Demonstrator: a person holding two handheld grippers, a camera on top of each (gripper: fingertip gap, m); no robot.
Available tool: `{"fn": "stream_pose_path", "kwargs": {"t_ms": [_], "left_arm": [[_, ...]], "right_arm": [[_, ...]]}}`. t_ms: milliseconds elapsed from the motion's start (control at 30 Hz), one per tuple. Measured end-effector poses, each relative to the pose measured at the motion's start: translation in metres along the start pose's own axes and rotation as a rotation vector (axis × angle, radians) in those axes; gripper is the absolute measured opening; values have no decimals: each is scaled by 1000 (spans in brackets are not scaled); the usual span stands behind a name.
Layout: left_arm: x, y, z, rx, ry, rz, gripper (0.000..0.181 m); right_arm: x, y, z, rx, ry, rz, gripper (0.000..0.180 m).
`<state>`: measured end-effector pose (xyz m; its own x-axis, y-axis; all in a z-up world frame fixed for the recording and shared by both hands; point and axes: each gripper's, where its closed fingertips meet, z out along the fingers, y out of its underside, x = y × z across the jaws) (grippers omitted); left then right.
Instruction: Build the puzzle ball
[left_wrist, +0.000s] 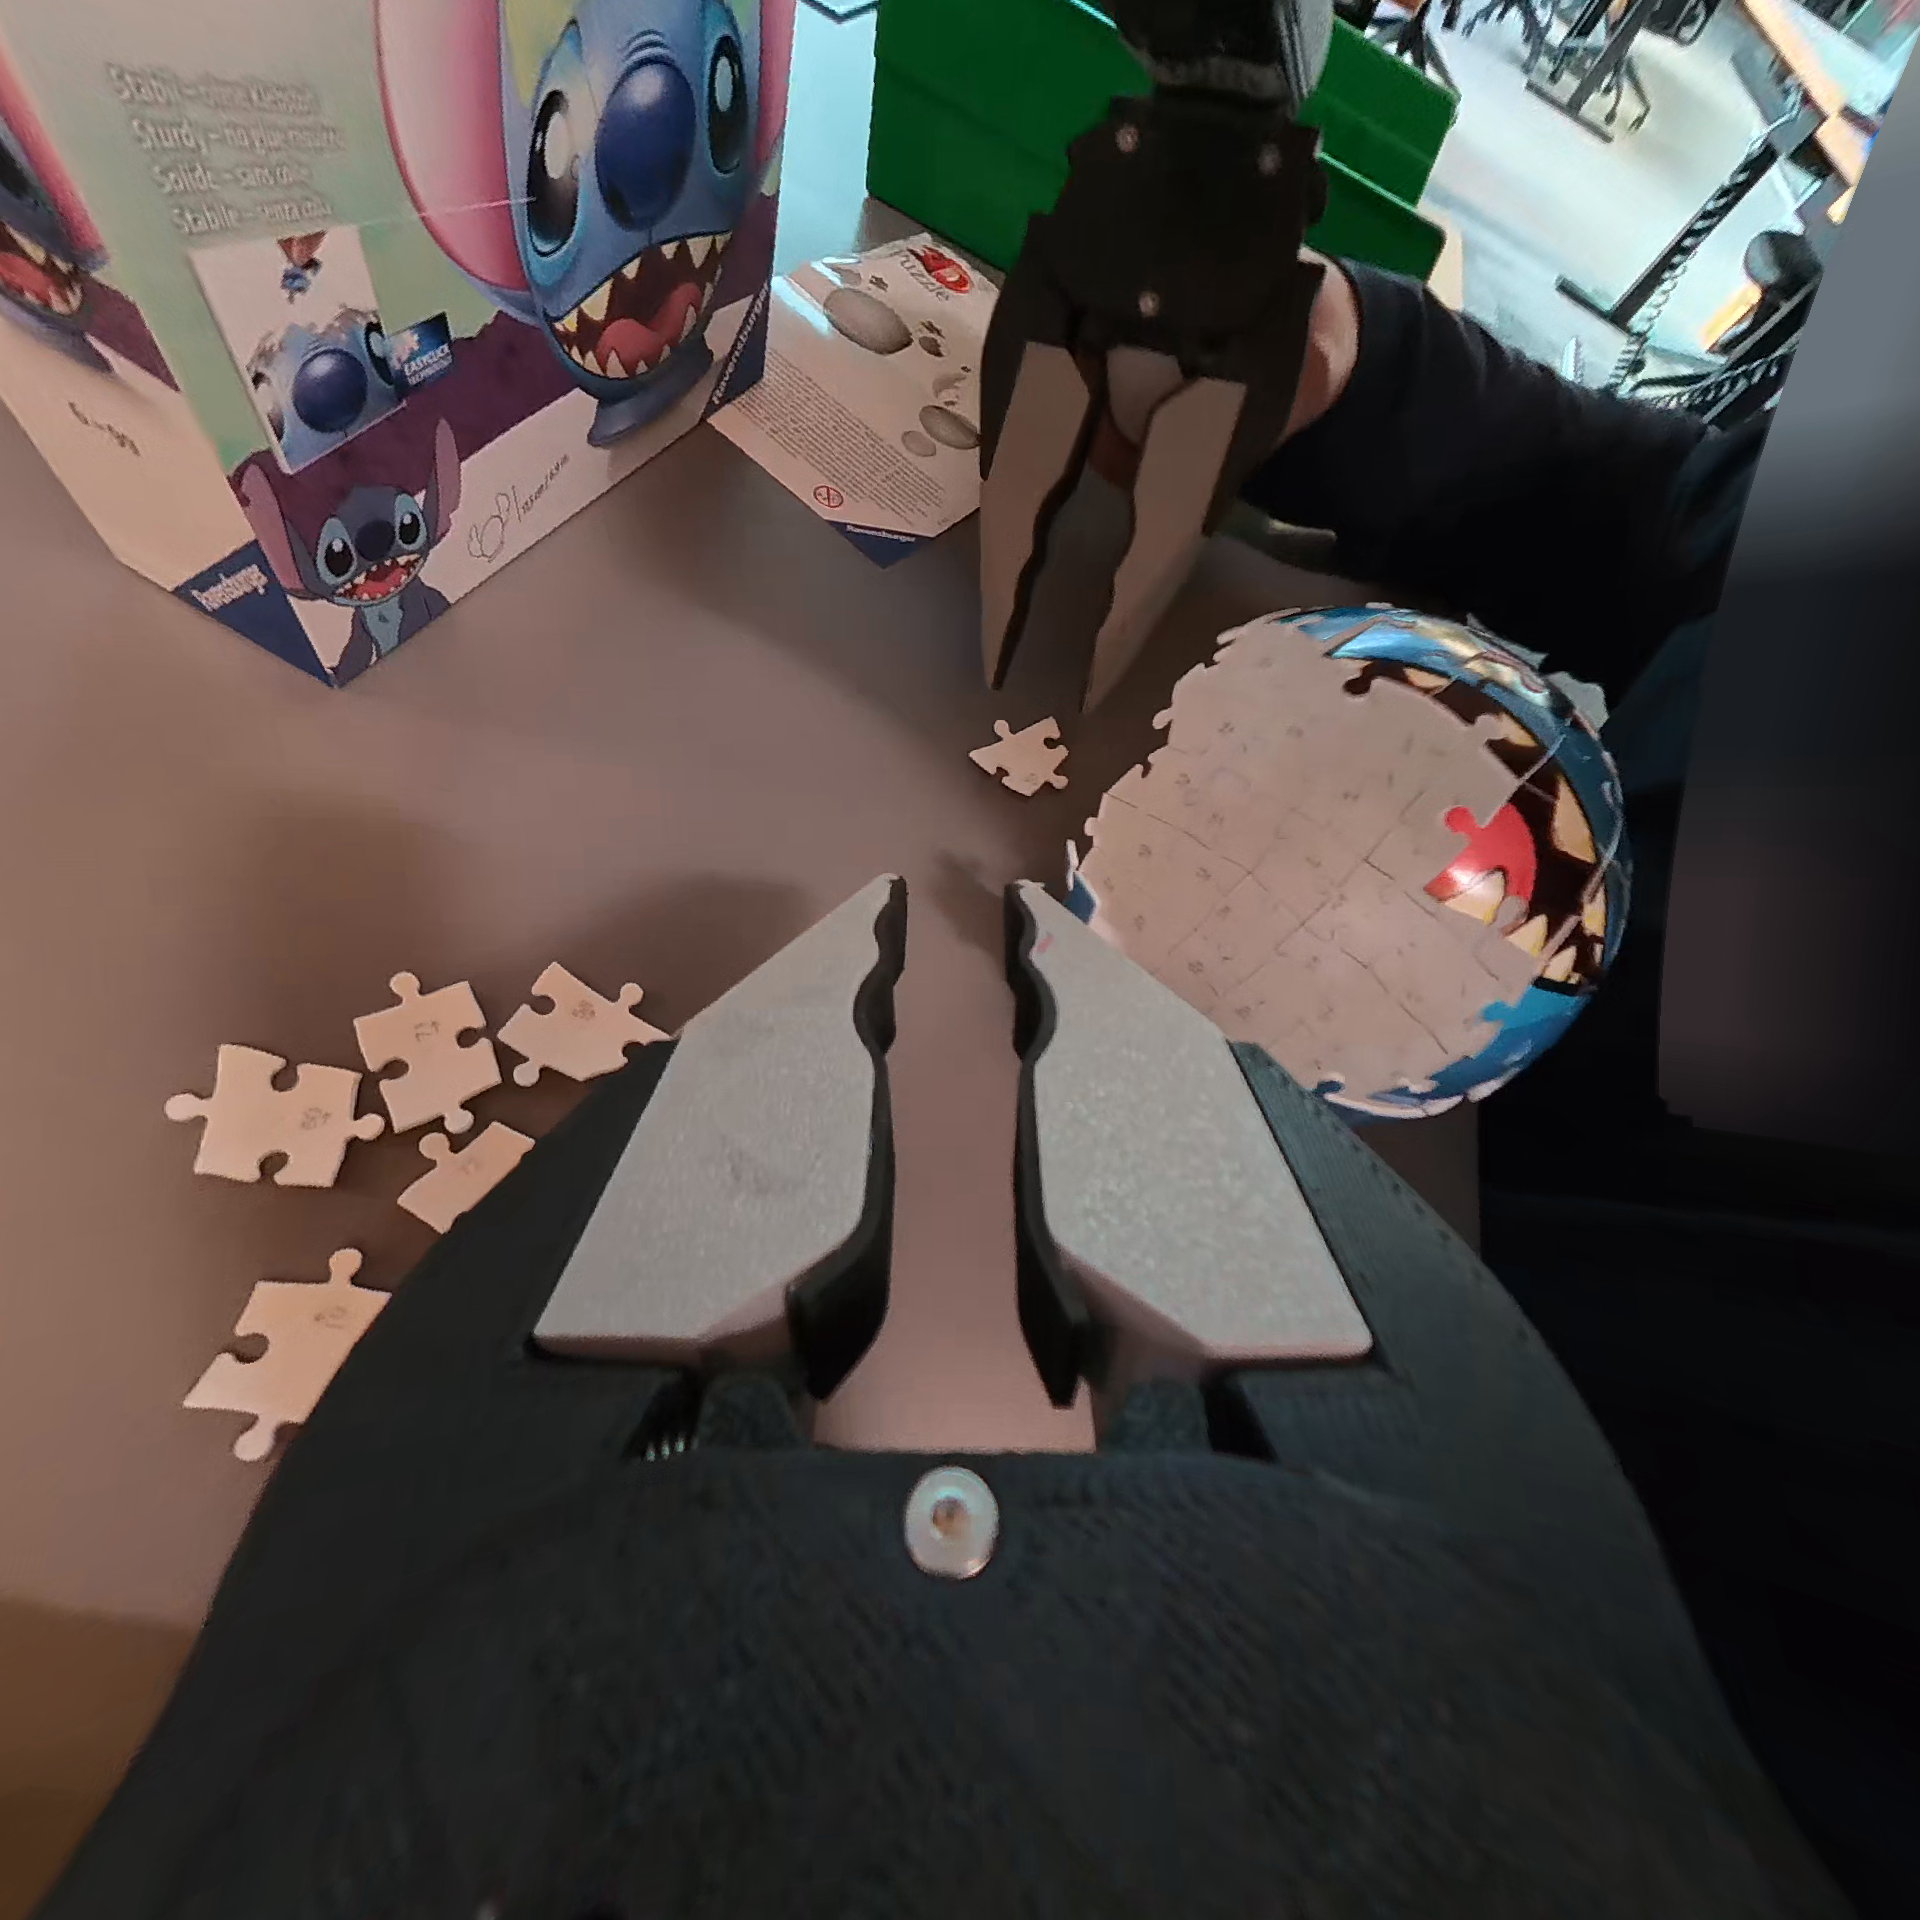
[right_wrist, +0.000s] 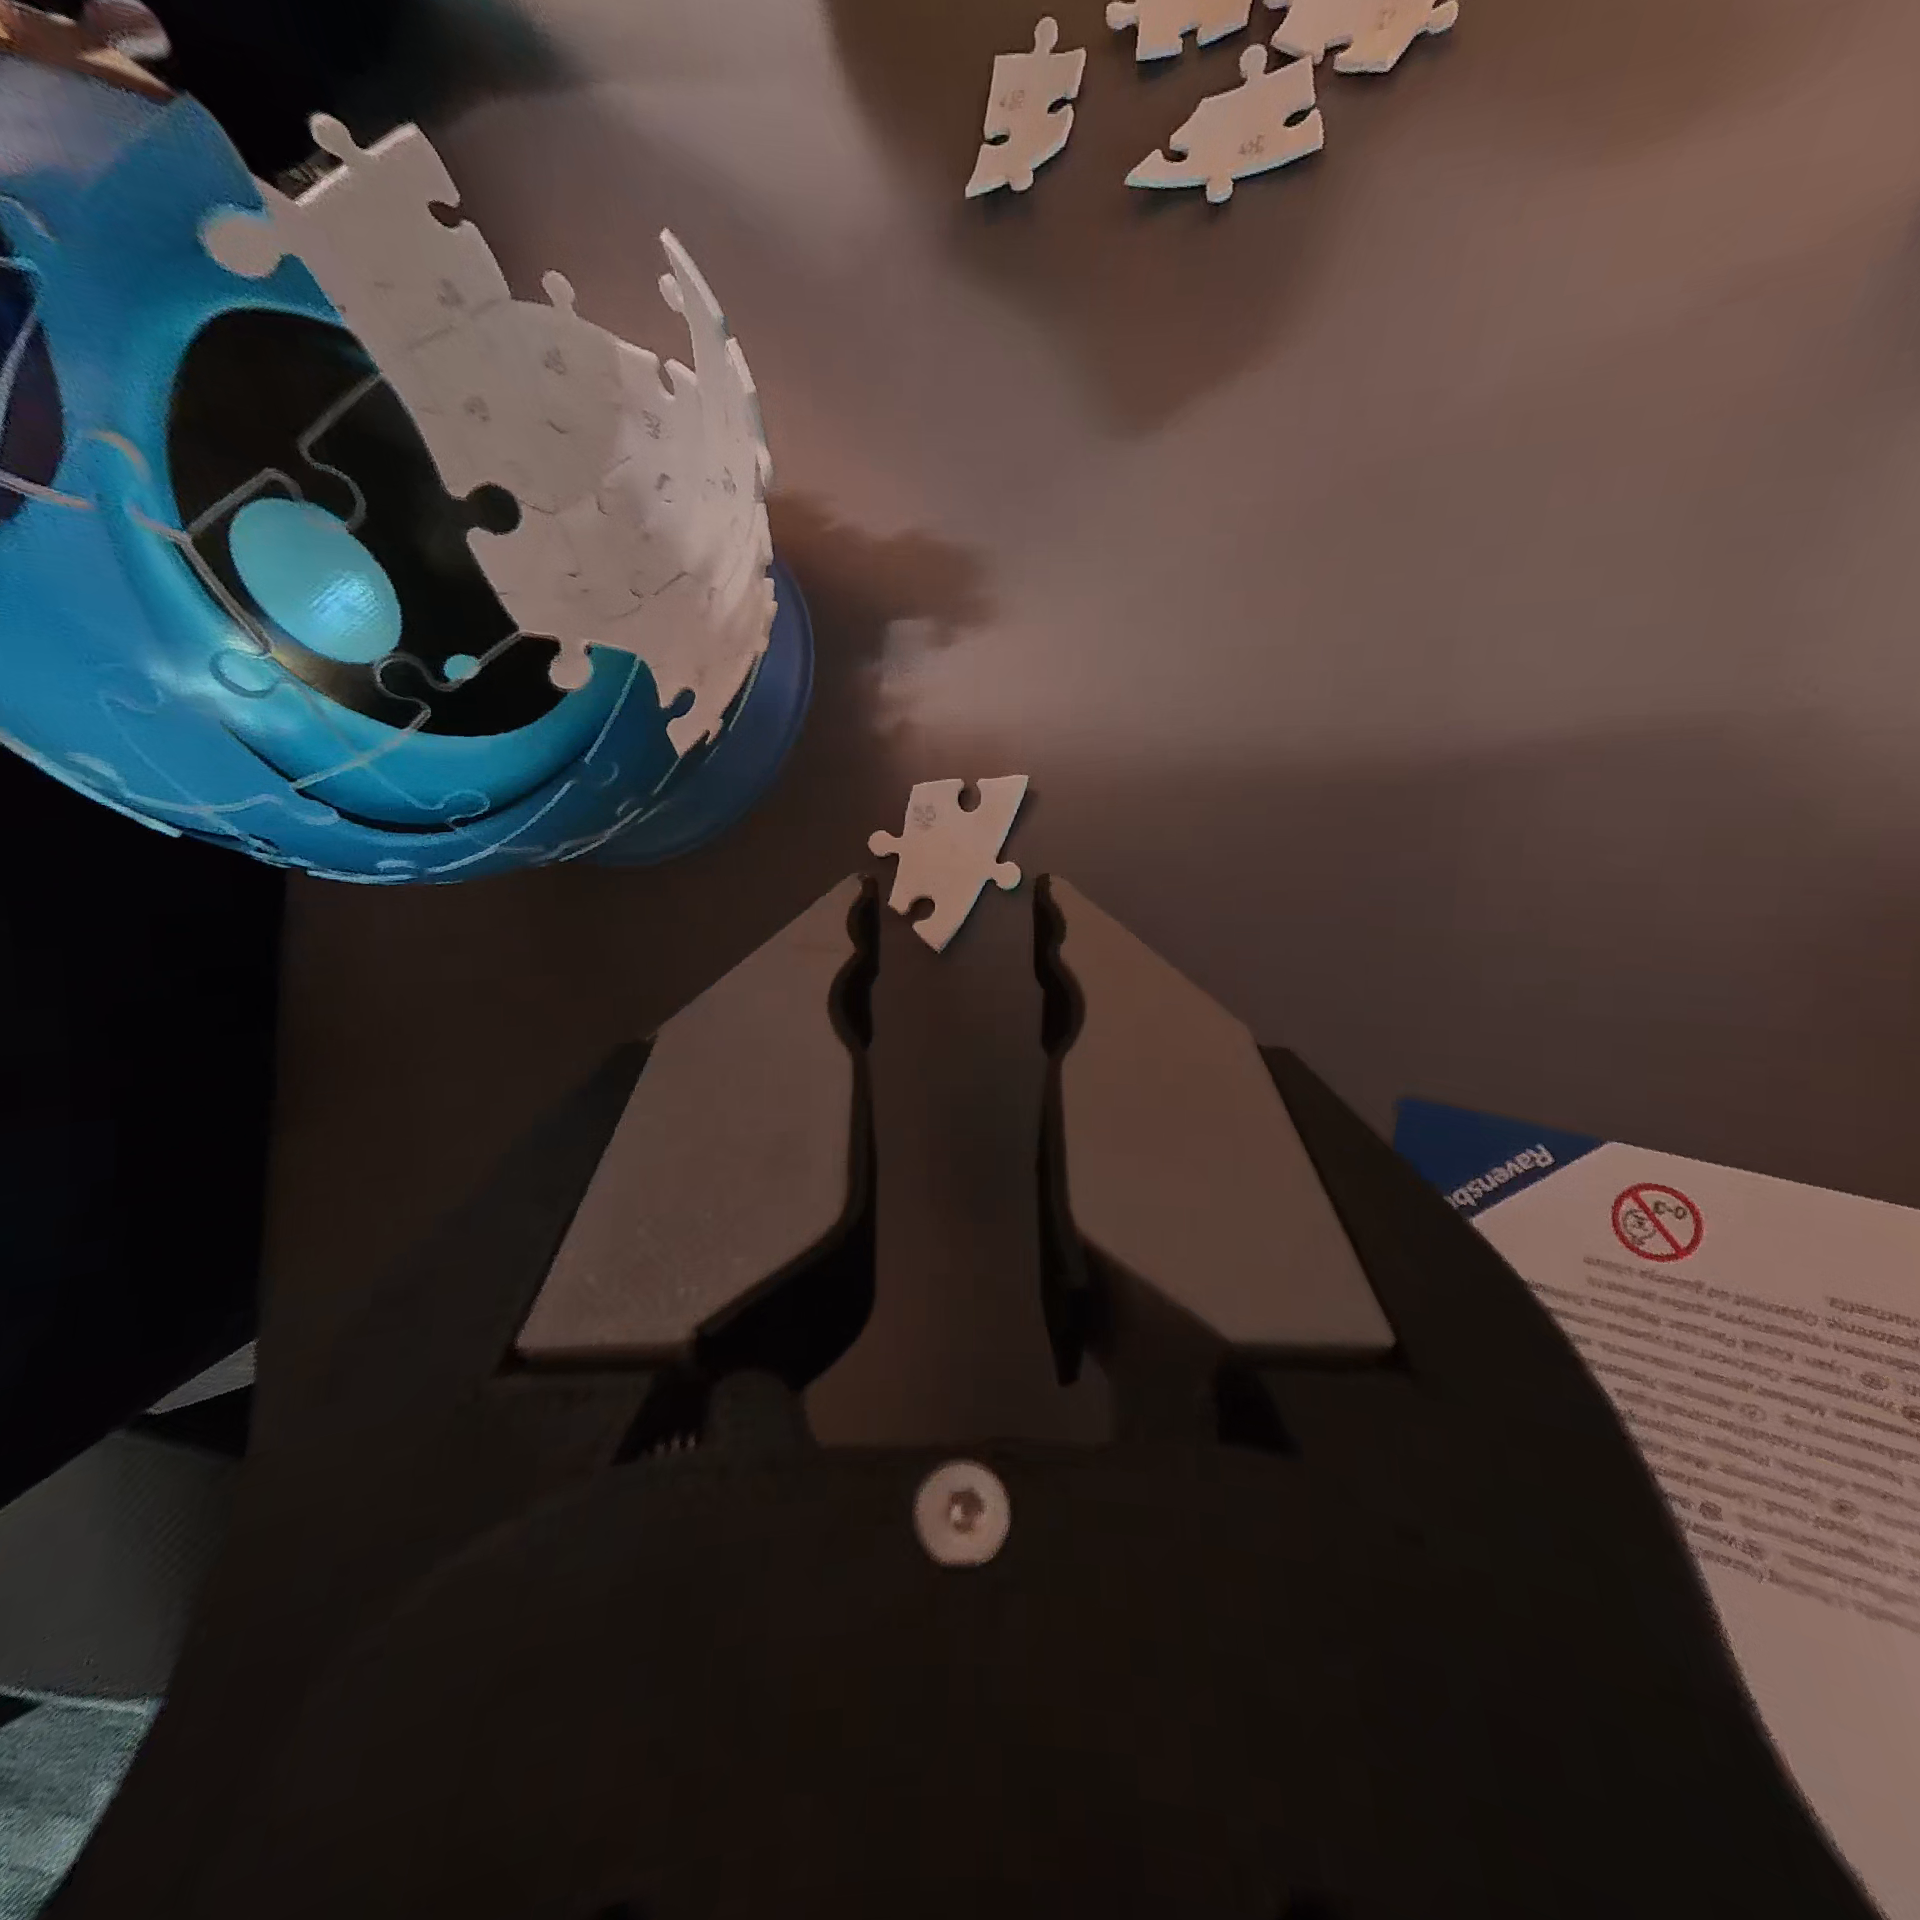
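Observation:
The half-built puzzle ball (left_wrist: 1351, 862) lies on the brown table at the right, its open white inside facing my left gripper; the outside is blue with a toothed mouth. It also shows in the right wrist view (right_wrist: 364, 520), at the left. One loose white piece (left_wrist: 1023, 755) lies face down beside the ball. My right gripper (left_wrist: 1047, 694) points down just behind that piece. In its own view the right gripper (right_wrist: 956, 883) is open, and the piece (right_wrist: 951, 857) lies on the table between its fingertips. My left gripper (left_wrist: 954, 894) is open and empty, with its right fingertip close to the ball's rim.
Several loose white pieces (left_wrist: 416, 1060) lie at the left, also in the right wrist view (right_wrist: 1226, 135). The puzzle box (left_wrist: 364, 312) stands at the back left, a printed leaflet (left_wrist: 862, 395) beside it, a green crate (left_wrist: 1039, 125) behind. A dark sleeve (left_wrist: 1455, 416) reaches behind the ball. Spacing between my two grippers at the tips: around 15 cm.

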<state>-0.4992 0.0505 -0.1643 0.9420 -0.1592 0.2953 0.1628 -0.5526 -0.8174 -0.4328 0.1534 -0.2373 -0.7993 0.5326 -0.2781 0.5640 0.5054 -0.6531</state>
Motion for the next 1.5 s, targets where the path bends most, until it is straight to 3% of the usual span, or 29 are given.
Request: {"fn": "stream_pose_path", "kwargs": {"t_ms": [267, 500, 567, 1233, 1500], "left_arm": [[-8, 9, 6, -25, -19, -10, 17], [-7, 9, 7, -27, -18, -10, 16], [-7, 9, 7, -25, -19, -11, 16], [-9, 13, 6, -27, -27, -17, 17], [-11, 14, 7, -28, -30, -22, 16]], "right_arm": [[-1, 6, 10, -18, 129, -40, 31], [4, 7, 11, -38, 239, -96, 18], [9, 7, 9, -42, 290, -97, 31], [-3, 11, 10, -25, 244, -86, 32], [1, 9, 12, -13, 299, -139, 15]]}}
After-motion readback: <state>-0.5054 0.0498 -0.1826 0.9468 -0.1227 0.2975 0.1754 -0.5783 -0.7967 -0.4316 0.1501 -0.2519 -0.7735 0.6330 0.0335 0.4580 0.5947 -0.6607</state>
